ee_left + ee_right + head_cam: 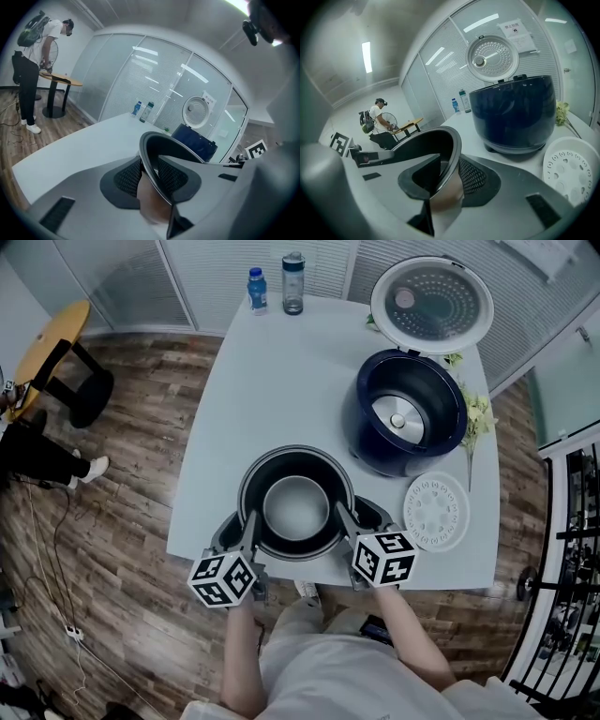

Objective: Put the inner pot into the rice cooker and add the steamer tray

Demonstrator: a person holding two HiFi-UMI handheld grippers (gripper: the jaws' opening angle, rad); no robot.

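The dark, round inner pot (296,507) stands upright at the 6 o'clock edge of the white table (281,381), its pale bottom showing. At the pot's 1 o'clock sits the navy rice cooker (405,423), lid (431,304) open toward 12, heating plate exposed. The white perforated steamer tray (436,512) lies flat at the pot's 3 o'clock, near the cooker's 6.

We seem to be in an office room: glass partition walls with white slatted blinds (154,75), a long ceiling strip light (367,56), brown wood-plank flooring (131,474), a pale grey rectangular table (281,381) and a small round wooden side table (56,338).
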